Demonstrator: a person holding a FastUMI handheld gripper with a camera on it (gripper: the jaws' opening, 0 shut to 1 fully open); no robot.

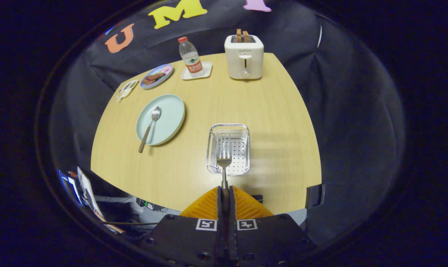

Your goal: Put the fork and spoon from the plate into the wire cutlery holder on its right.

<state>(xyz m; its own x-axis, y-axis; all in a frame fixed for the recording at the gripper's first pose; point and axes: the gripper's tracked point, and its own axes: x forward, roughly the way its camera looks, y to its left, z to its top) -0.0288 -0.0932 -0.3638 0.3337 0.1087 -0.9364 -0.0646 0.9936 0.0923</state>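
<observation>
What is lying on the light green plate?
One spoon lies on the plate, handle past its rim. The fork is clamped in the tongs over the wire holder.

The gripper (224, 198) has a flat black body behind its ribbed fingers (209, 205), with two square black-and-white markers just behind them and round screws dotting the plate.

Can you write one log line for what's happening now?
gripper: shut on silver metal fork | over wire cutlery holder | wooden-handled spoon: on pale green plate
</observation>
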